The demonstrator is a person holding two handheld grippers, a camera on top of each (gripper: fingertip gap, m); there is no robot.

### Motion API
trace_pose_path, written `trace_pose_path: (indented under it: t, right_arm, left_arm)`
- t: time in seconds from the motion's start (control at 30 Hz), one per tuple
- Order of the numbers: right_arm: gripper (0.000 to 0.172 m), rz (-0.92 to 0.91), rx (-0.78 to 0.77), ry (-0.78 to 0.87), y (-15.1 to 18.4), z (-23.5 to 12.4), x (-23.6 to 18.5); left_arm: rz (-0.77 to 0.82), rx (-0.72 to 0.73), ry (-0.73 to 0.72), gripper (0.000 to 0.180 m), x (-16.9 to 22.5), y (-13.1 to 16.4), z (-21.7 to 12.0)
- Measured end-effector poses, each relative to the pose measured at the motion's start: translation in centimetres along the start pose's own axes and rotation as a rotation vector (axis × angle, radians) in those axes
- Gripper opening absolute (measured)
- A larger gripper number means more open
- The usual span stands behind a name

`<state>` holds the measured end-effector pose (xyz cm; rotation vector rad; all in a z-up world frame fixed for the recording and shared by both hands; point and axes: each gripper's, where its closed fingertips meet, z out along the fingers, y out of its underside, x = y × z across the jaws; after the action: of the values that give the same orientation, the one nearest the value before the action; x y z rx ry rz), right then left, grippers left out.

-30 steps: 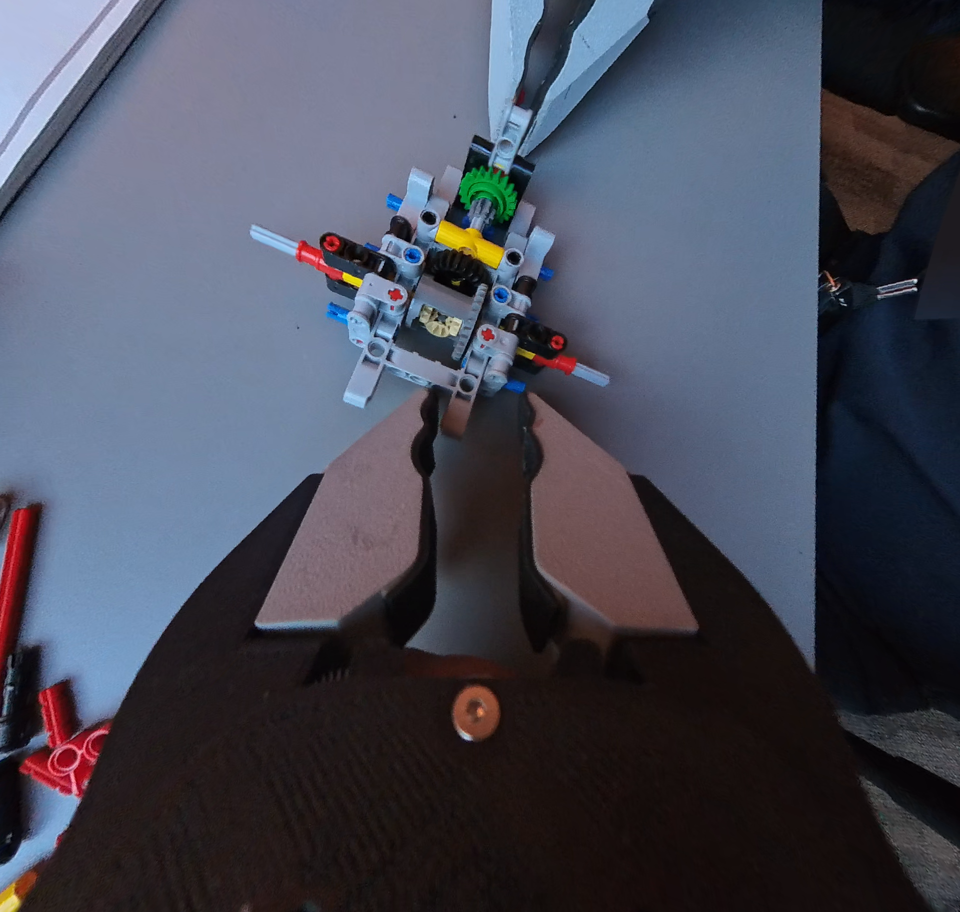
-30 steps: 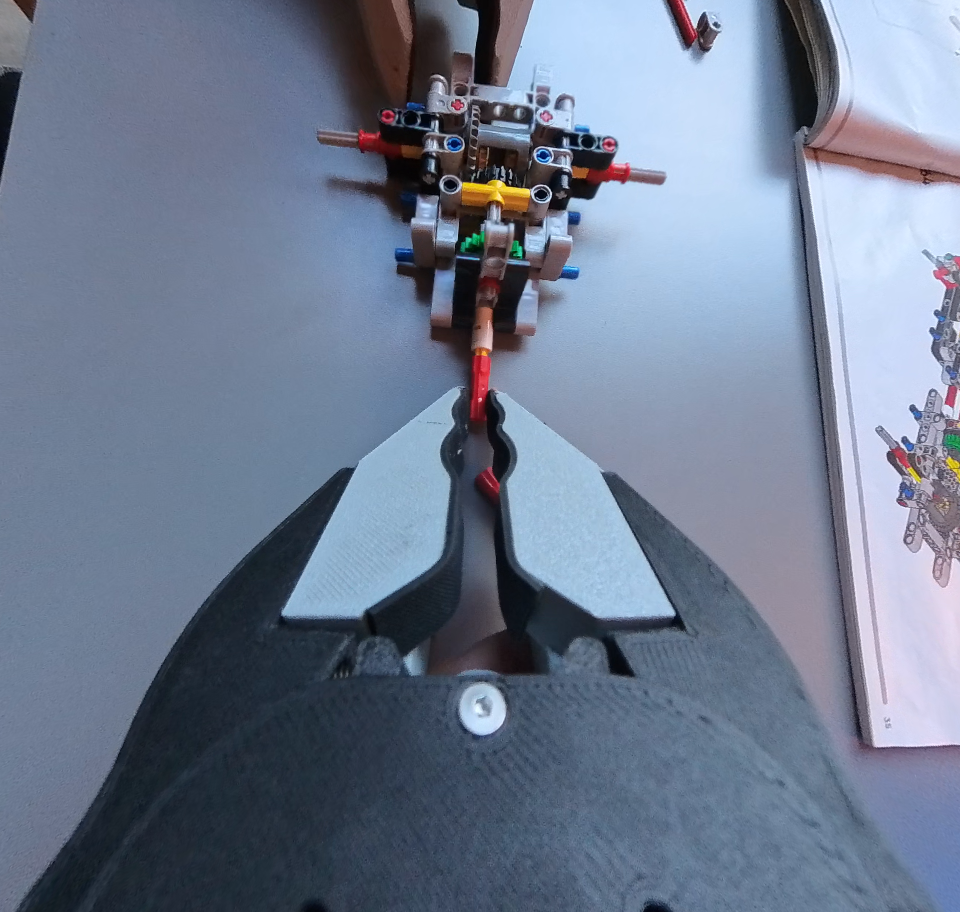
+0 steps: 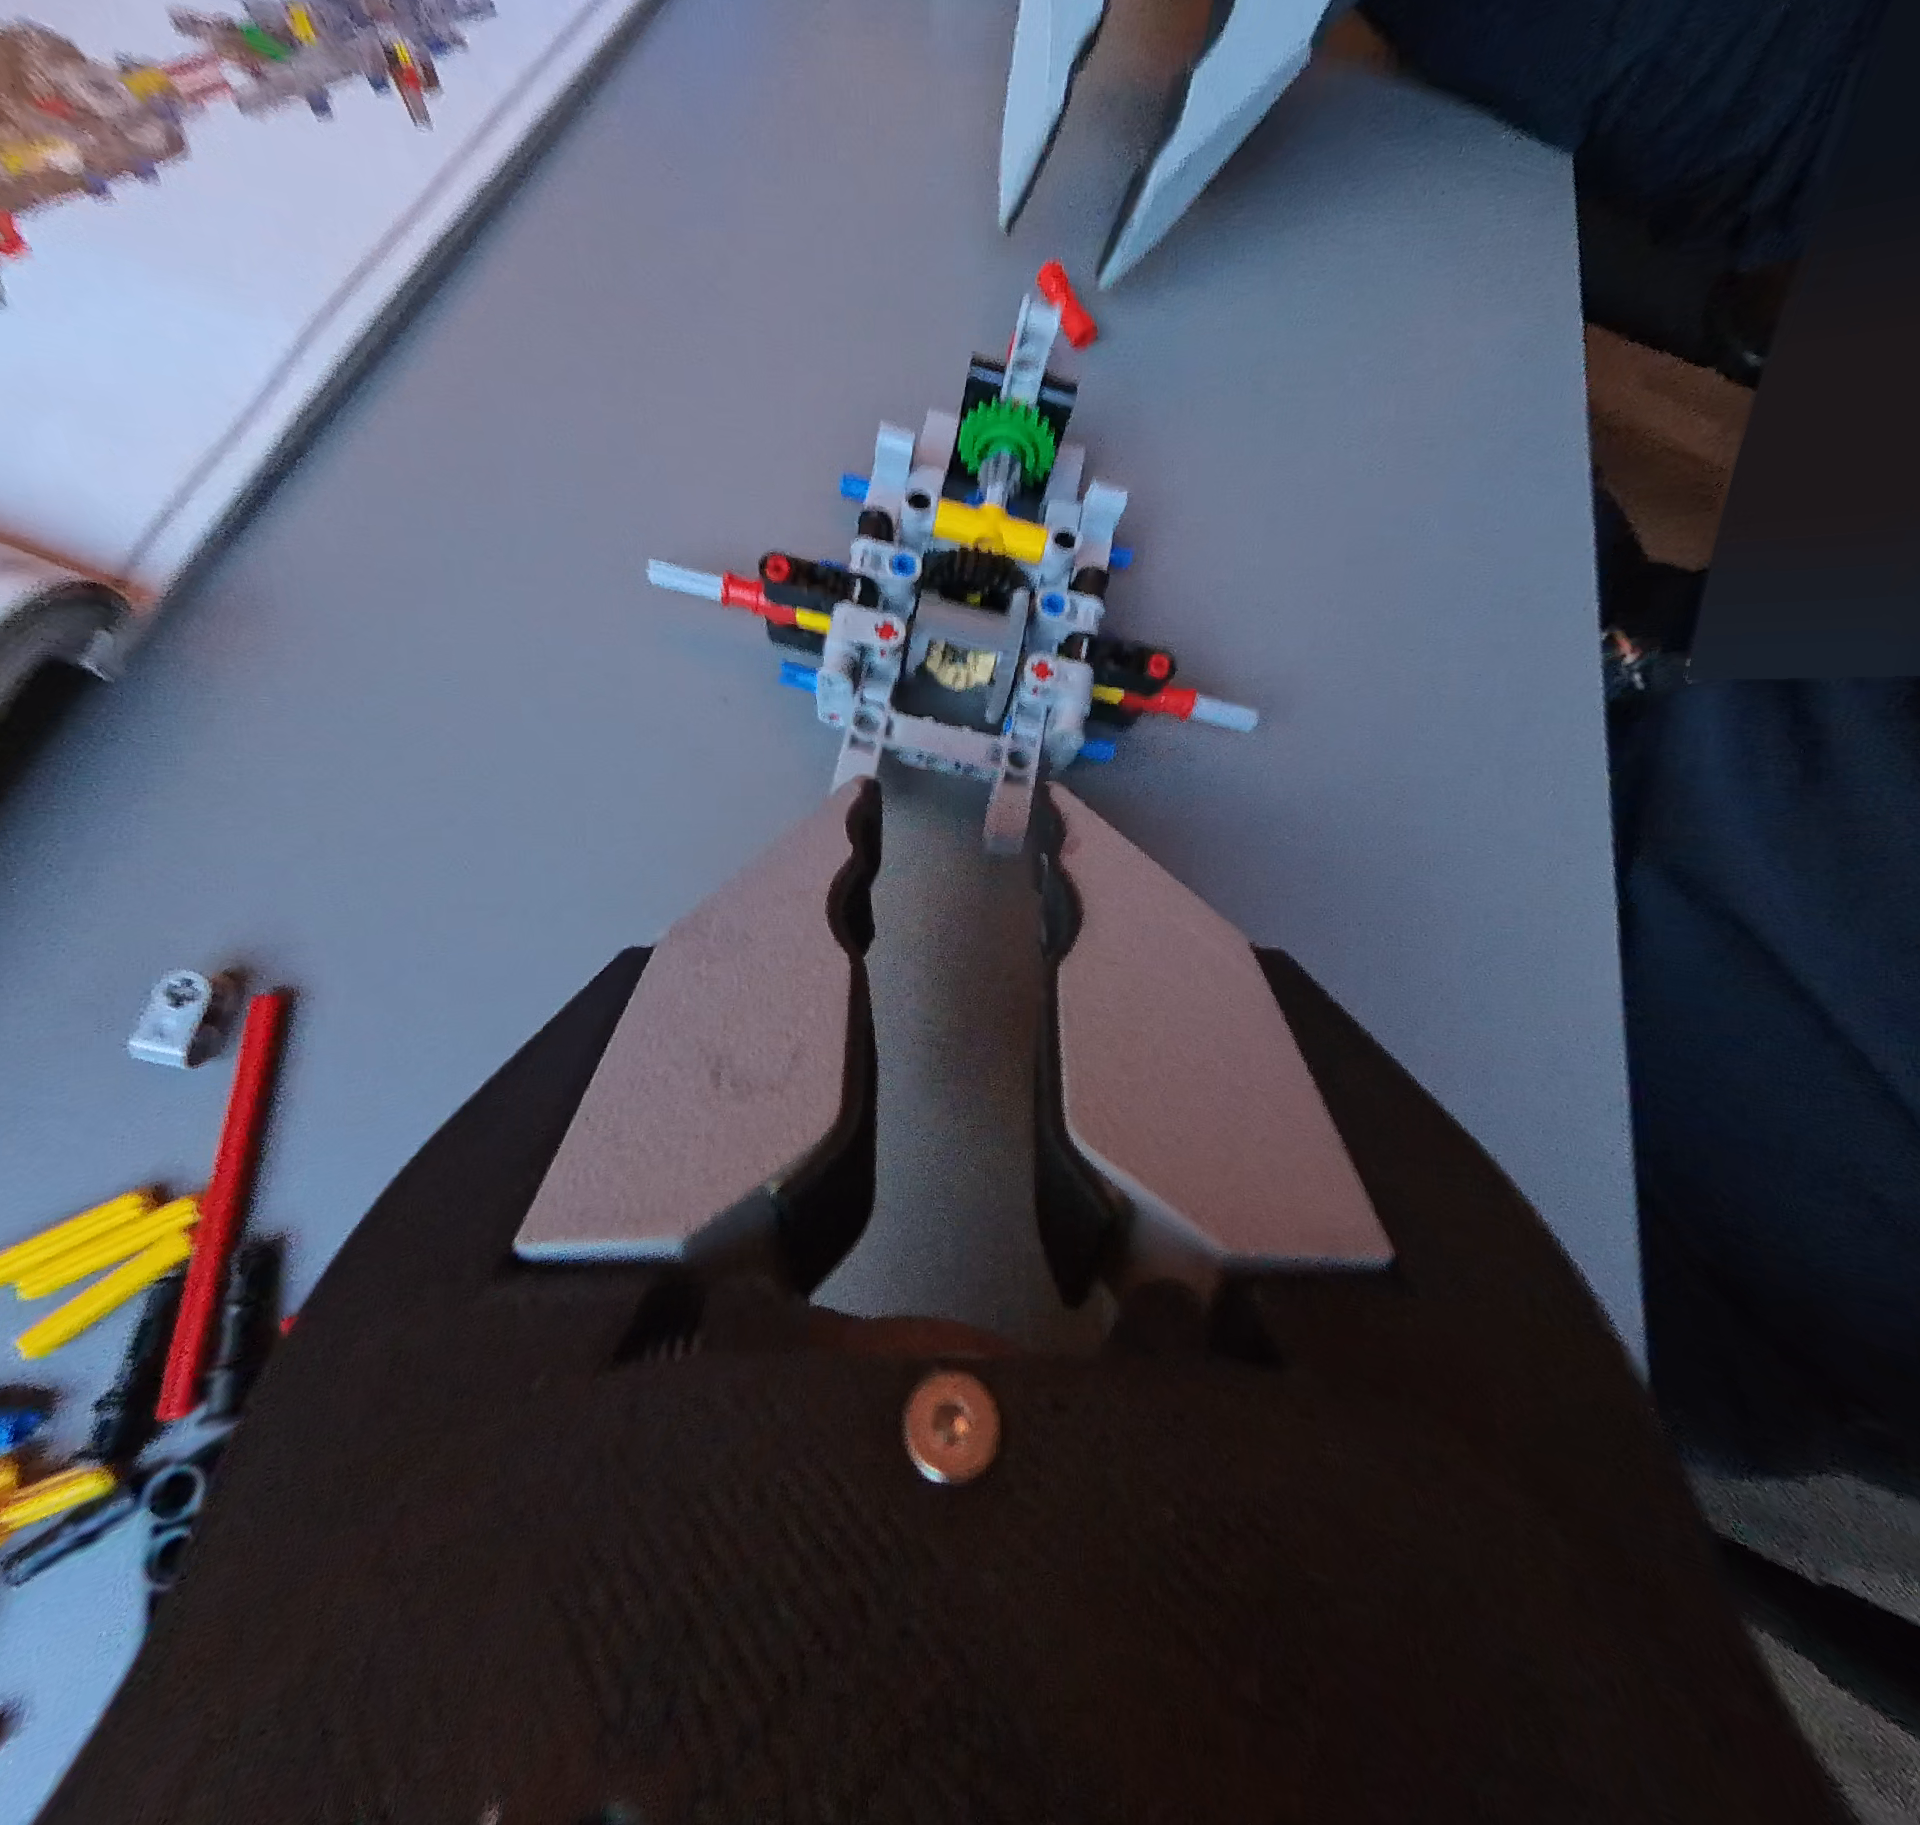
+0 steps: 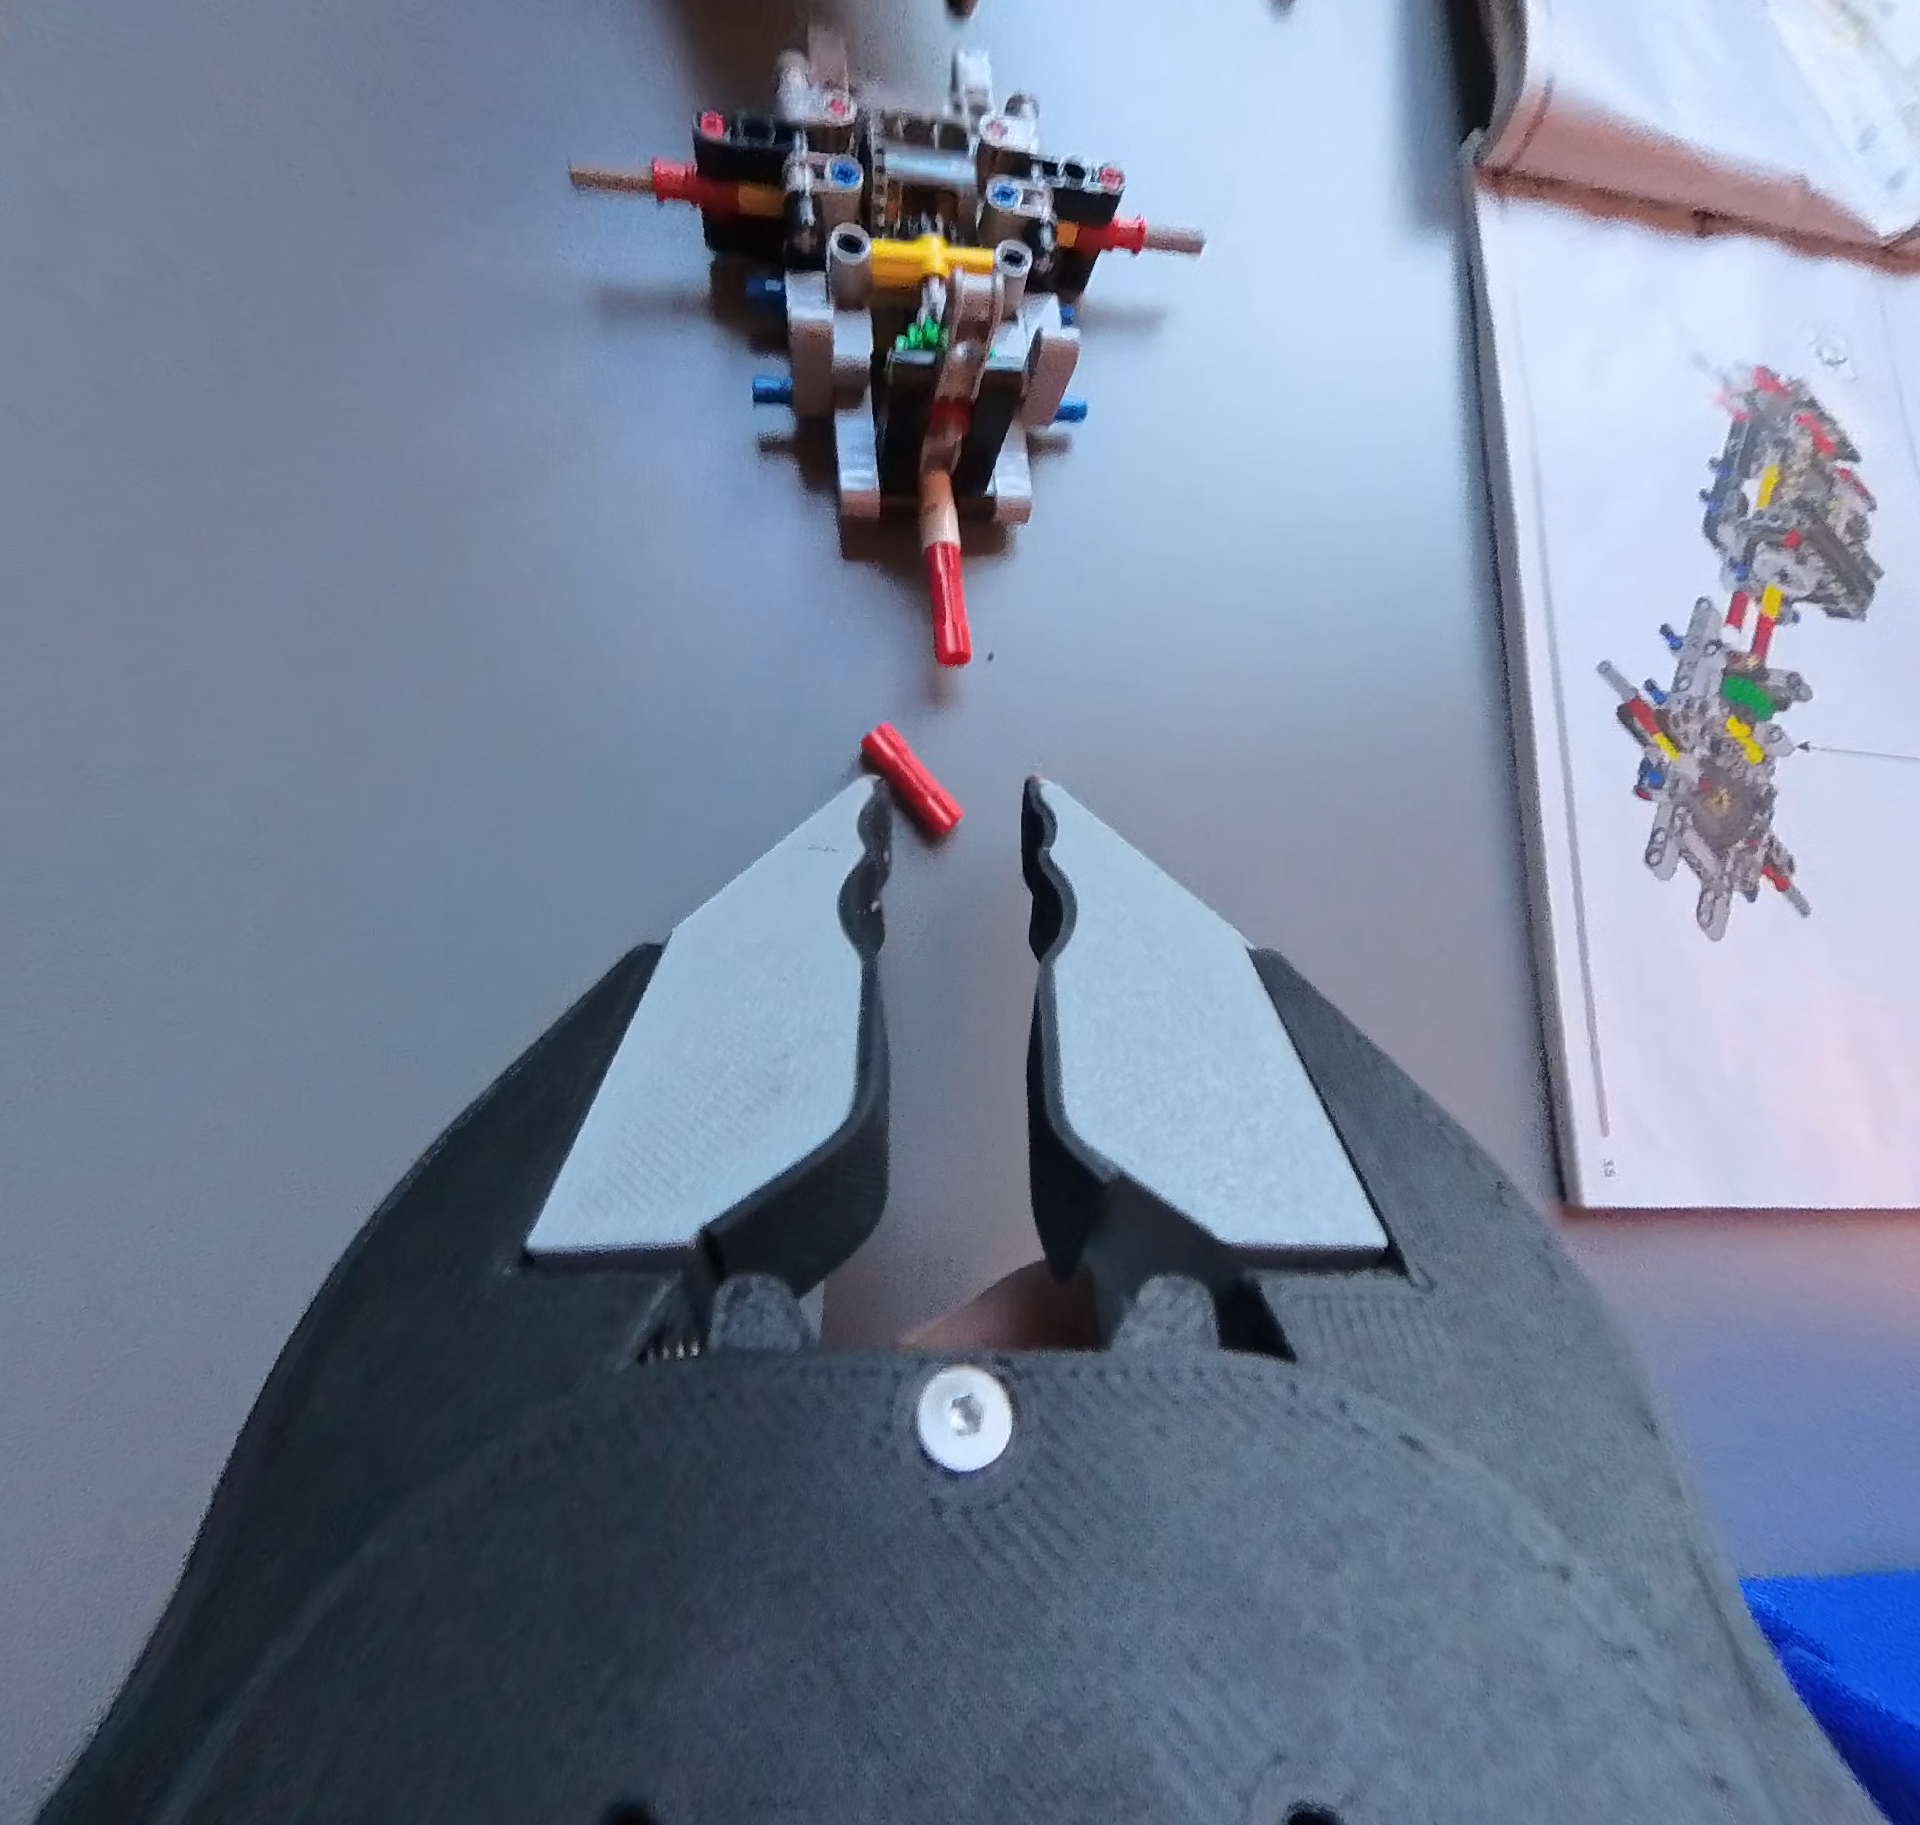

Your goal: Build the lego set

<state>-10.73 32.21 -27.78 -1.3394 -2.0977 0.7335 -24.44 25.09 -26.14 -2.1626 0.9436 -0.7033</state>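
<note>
Right wrist view: right tongs [image 4: 956, 783] apart, one loose red pin [image 4: 912, 778] beside; left tongs [image 3: 961, 799] apart at one model [image 3: 956, 612].

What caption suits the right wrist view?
Open right gripper beside a loose red peg, facing a small brick-built gear assembly on a grey table.

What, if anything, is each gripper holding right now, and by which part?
Nothing is held. The right gripper is open beside a loose red pin; the left gripper is open around the brick model's grey beam.
</note>
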Motion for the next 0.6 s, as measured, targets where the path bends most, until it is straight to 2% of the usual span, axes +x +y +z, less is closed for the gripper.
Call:
trace_pose_path:
  t: [0.1, 0.17, 0.27, 0.33, 0.6]
  right_arm:
    - [0.023, -0.012, -0.037, -0.001, 0.7, 0.4, -0.2]
    - [0.021, -0.030, -0.010, 0.035, -0.2, 0.6, 0.2]
    - [0.000, -0.011, 0.136, 0.128, -3.3, 0.6, 1.3]
    - [0.000, 0.011, 0.175, 0.119, -4.4, 1.1, 1.1]
    - [0.000, -0.002, 0.177, 0.102, -4.9, 2.7, 0.5]
  left_arm:
    - [0.025, 0.025, -0.030, 0.026, 0.2, -1.6, -0.1]
    - [0.048, 0.022, -0.062, 0.026, 0.1, -2.4, 0.4]
    - [0.059, 0.016, -0.064, 0.026, 0.3, -3.3, 1.6]
    - [0.073, -0.032, -0.082, 0.026, 0.0, -3.0, 2.7]
    - [0.164, -0.108, -0.082, 0.024, 0.7, -3.6, 4.3]
